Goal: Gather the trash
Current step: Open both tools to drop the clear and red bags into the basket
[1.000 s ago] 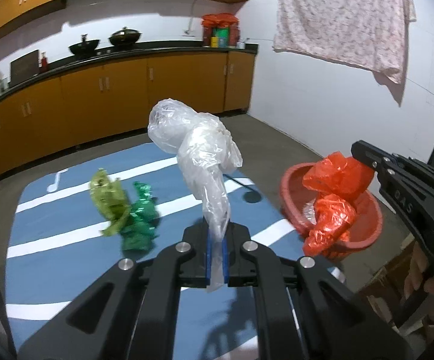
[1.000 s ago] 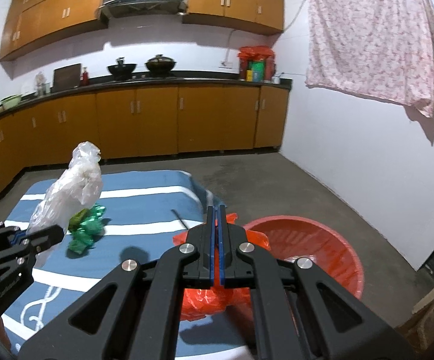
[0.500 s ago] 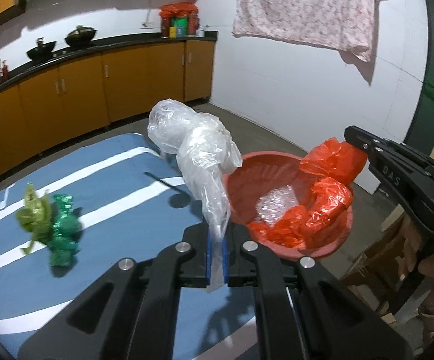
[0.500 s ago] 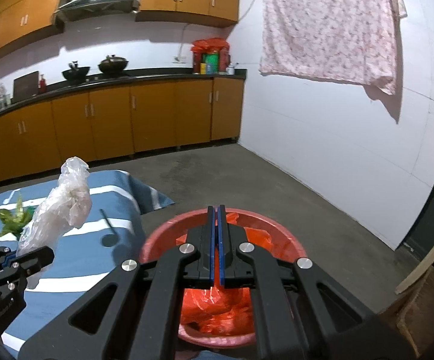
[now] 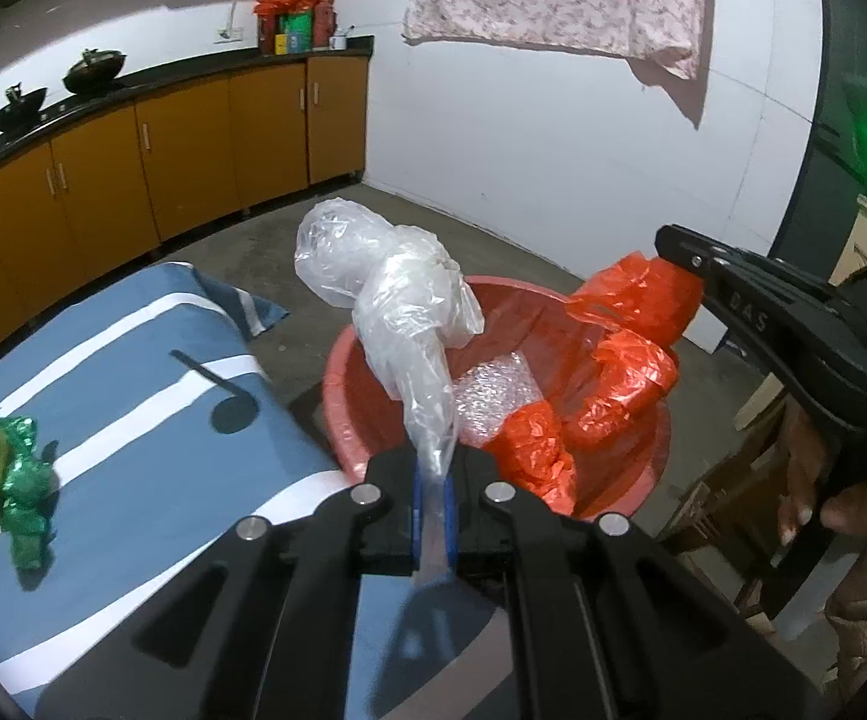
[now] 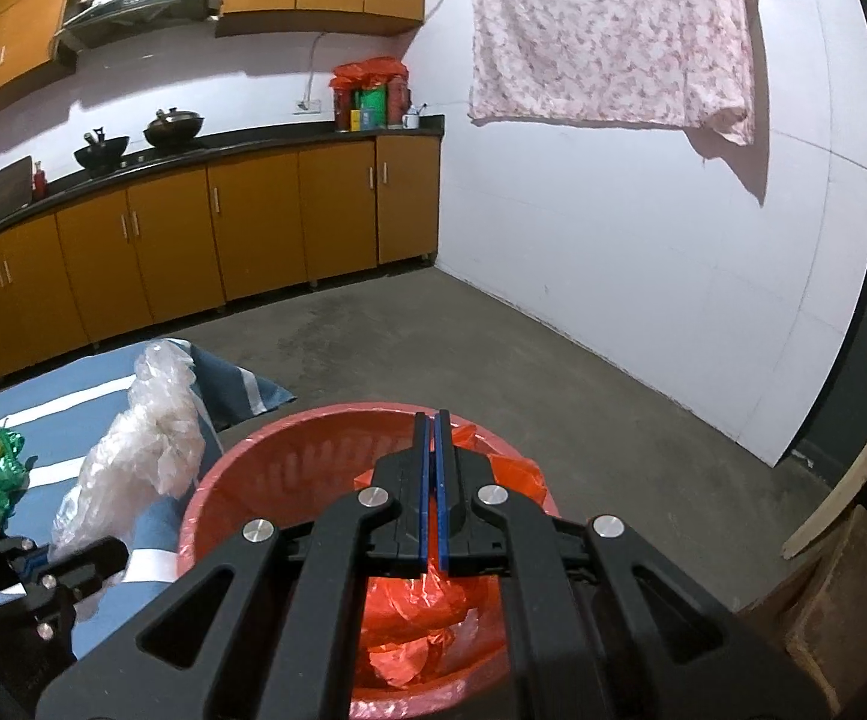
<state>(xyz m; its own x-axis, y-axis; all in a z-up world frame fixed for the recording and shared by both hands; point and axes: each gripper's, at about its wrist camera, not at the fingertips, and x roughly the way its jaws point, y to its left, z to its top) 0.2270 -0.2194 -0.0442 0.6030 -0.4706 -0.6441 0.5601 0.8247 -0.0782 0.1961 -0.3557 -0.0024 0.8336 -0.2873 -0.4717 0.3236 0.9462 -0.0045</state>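
Observation:
My left gripper (image 5: 433, 465) is shut on the neck of a crumpled clear plastic bag (image 5: 397, 300), which stands up over the near rim of the red basin (image 5: 343, 396). My right gripper (image 6: 431, 420) is shut on an orange plastic bag (image 6: 415, 606) that hangs down into the red basin (image 6: 277, 438). From the left wrist view, the right gripper (image 5: 673, 249) pinches the orange plastic bag (image 5: 631, 312) above the basin's far side. Bubble wrap (image 5: 493, 396) lies inside the basin. Green and yellow wrappers (image 5: 19, 480) lie on the blue striped cloth (image 5: 133, 420).
Orange cabinets (image 6: 253, 228) run along the back and a white wall (image 6: 613, 276) with a hung floral cloth (image 6: 607, 30) stands to the right. A cardboard box (image 6: 829, 612) and a plank sit right of the basin. A hand (image 5: 823, 504) holds the right gripper.
Both grippers have swung right, away from the blue cloth and over the red basin, each still holding its bag. The orange bag now hangs lower, into the basin.

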